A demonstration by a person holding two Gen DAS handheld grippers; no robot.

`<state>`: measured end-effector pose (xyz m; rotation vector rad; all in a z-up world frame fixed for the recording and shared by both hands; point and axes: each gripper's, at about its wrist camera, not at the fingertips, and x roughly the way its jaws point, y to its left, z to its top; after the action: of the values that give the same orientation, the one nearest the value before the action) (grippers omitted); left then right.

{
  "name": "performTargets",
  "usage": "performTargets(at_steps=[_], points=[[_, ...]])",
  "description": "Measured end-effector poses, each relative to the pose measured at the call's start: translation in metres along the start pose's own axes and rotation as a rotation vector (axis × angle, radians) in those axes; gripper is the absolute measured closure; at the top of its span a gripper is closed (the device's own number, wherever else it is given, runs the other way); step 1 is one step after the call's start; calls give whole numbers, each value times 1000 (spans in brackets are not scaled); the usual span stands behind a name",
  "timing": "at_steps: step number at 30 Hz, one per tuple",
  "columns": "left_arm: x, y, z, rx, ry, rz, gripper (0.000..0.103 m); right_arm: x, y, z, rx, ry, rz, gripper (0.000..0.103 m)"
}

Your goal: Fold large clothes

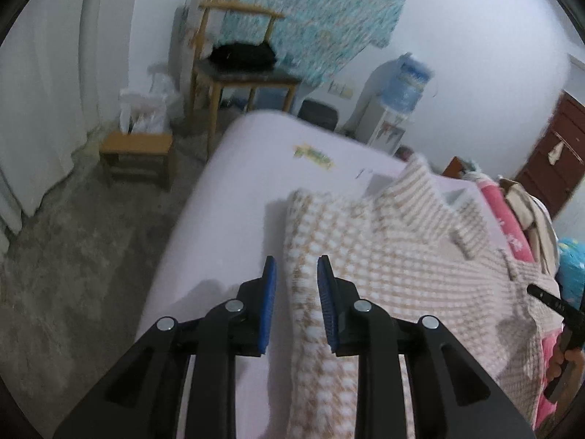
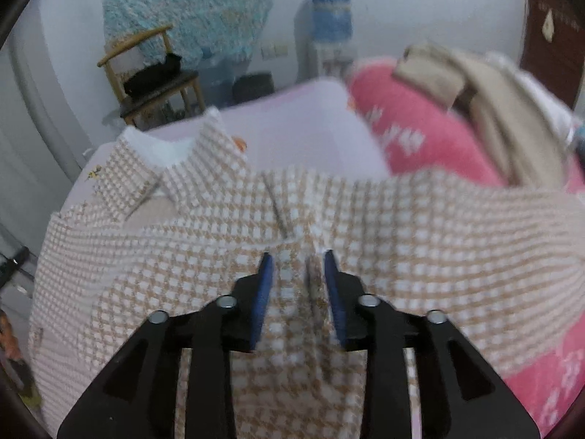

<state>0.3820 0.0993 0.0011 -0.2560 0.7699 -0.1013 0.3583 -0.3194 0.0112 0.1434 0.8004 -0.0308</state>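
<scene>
The right claw (image 2: 298, 259) hangs parted over the checked shirt (image 2: 402, 241) (pink quilt (image 2: 420, 135) beyond).

Both wrist views look forward and steeply down, close over the checked shirt (image 1: 395, 234) on the bed (image 1: 234, 190); both share the chair (image 2: 153, 73) and water dispenser (image 2: 329, 29).

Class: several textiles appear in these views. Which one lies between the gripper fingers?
The beige-and-white checked shirt, spread on the bed in front of both grippers. The pink patterned blanket lies farther right, and the turquoise cloth hangs on the wall.
</scene>
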Motion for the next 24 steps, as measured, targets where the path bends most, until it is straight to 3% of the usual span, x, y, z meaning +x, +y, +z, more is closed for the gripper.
performTargets(at_steps=[3, 6, 9, 11, 15, 20, 22, 24], points=[[-6, -20, -3, 94, 20, -78, 79, -12, 15, -9, -50, -19, 81, 71], [12, -38, -13, 145, 127, -125, 79, 2, 32, -21, -121, 34, 118, 71], [41, -38, -29, 149, 232, -55, 79, 30, 30, -31, -119, 130, 73, 74], [42, -32, -33, 136, 200, -82, 80, 34, 18, -31, -73, 133, 126, 74], [36, -35, -31, 166, 195, -62, 79, 26, 14, -18, -68, 128, 88, 76], [38, -47, -10, 172, 149, -44, 77, 39, 11, 3, -2, 114, 114, 73], [53, -45, -3, 169, 163, 4, 65, 57, 11, 1, 0, 146, 74, 73], [70, -37, -2, 143, 208, 24, 65, 61, 15, 0, -20, 118, 58, 71]])
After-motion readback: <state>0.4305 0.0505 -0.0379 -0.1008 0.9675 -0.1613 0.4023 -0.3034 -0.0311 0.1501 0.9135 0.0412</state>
